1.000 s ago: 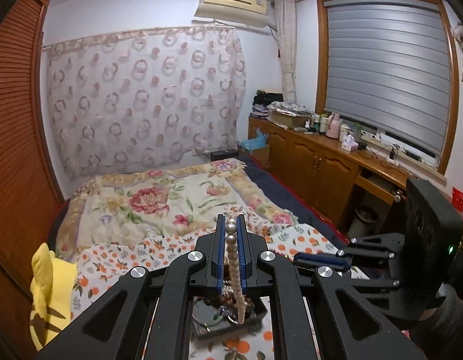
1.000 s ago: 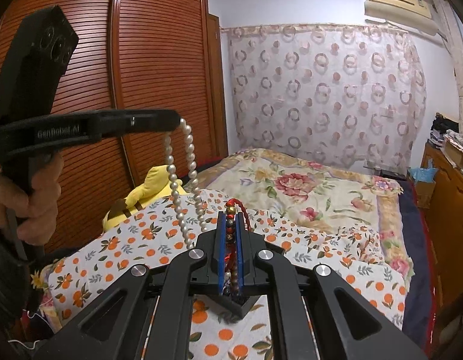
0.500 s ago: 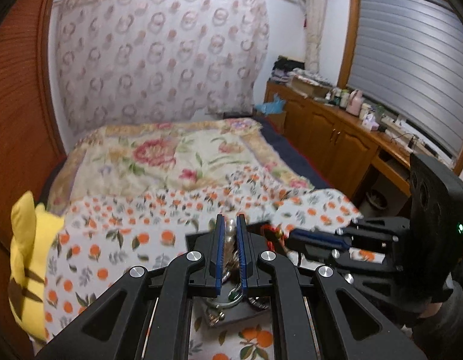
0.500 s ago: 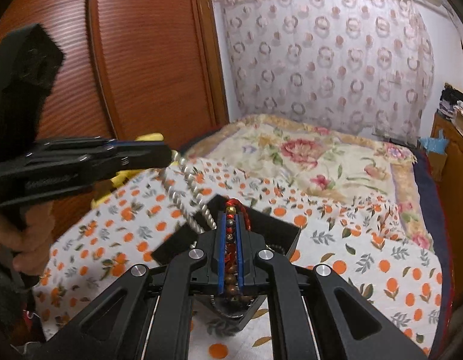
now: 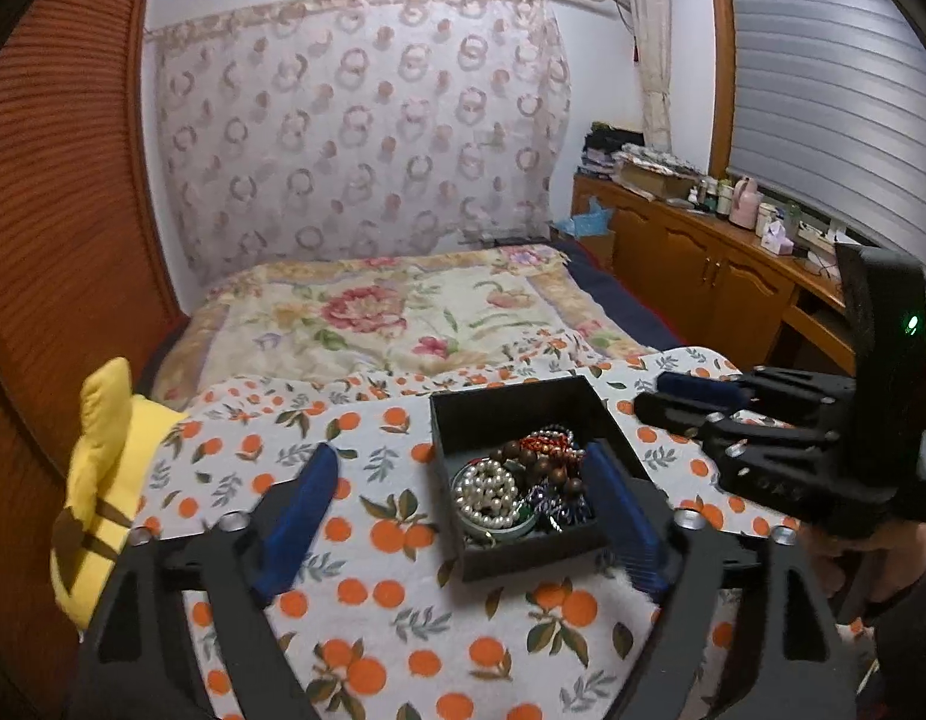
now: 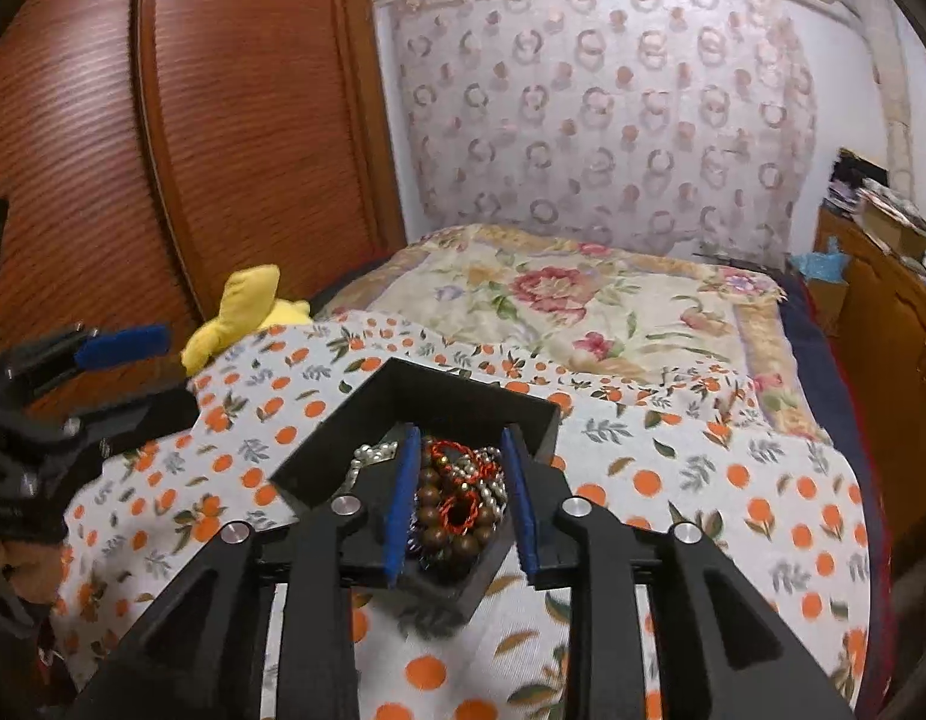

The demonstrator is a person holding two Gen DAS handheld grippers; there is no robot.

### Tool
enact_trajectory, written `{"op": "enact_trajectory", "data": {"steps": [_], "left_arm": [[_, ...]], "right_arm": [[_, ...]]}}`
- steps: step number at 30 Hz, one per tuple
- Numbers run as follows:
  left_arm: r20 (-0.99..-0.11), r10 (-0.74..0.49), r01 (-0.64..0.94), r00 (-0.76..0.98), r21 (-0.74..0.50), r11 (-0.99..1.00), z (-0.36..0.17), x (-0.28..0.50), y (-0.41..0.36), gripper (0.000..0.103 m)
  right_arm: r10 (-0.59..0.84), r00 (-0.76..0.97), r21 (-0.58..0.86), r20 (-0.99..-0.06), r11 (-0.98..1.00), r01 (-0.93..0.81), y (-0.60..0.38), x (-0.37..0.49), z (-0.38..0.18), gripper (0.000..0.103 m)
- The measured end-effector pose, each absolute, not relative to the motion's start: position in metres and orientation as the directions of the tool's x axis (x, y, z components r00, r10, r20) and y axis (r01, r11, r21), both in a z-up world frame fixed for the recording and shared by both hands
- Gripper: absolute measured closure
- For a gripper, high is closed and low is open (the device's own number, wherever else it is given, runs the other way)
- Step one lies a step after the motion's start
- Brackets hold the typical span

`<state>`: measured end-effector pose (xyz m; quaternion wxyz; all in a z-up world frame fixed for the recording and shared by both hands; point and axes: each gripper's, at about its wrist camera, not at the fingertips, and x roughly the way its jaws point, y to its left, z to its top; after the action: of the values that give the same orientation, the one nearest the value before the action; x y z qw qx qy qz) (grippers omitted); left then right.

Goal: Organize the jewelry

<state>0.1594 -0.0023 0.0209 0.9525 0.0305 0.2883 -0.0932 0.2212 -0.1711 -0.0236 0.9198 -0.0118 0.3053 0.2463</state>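
Observation:
A black open box (image 5: 463, 414) (image 6: 336, 450) sits on the orange-print bedspread. It holds a coiled pearl necklace (image 5: 488, 493) (image 6: 372, 451), a brown bead string with red cord (image 5: 547, 462) (image 6: 447, 504) and other jewelry. My left gripper (image 5: 456, 480) is open wide and empty, its fingers on either side of the box's near-left part. My right gripper (image 6: 459, 456) is open and empty, right over the beads in the box; it also shows in the left wrist view (image 5: 697, 399).
A yellow plush toy (image 5: 102, 480) (image 6: 246, 312) lies at the bed's left edge by the wooden wardrobe (image 6: 162, 150). A floral quilt (image 5: 390, 312) covers the far bed. A wooden cabinet (image 5: 703, 282) with bottles runs along the right wall.
Both grippers came down over the box and opened. The pearl necklace dropped from the left gripper and the brown bead string from the right into the box.

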Motion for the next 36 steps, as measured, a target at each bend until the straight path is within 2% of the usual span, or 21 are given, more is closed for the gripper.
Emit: {"op": "enact_trajectory", "data": {"steps": [4,9,14,16,25,36], "left_arm": [[-0.531,-0.146,0.176,0.835,0.006,0.984,0.024,0.132,-0.003,0.012],[-0.514,-0.113,0.141,0.850,0.015,0.990,0.025,0.105,-0.003,0.008],[-0.504,-0.087,0.101,0.859,0.001,0.995,0.023,0.085,0.002,0.008],[-0.500,-0.072,0.087,0.863,0.007,0.996,0.024,0.078,0.003,0.008],[-0.497,-0.054,0.071,0.866,0.015,0.997,0.020,0.064,0.005,0.008],[-0.493,-0.051,0.069,0.869,0.017,0.997,0.020,0.060,0.005,0.008]], "right_arm": [[0.413,0.747,0.116,-0.520,0.901,-0.418,-0.184,0.188,-0.009,0.046],[0.389,0.783,0.123,-0.486,0.917,-0.380,-0.198,0.150,0.000,0.032],[0.341,0.830,0.114,-0.442,0.939,-0.325,-0.212,0.109,0.004,0.008],[0.322,0.843,0.111,-0.430,0.946,-0.305,-0.216,0.097,0.003,0.002],[0.261,0.860,0.096,-0.438,0.965,-0.244,-0.222,0.083,-0.008,0.002],[0.251,0.865,0.090,-0.435,0.968,-0.235,-0.222,0.081,-0.011,0.002]]}}
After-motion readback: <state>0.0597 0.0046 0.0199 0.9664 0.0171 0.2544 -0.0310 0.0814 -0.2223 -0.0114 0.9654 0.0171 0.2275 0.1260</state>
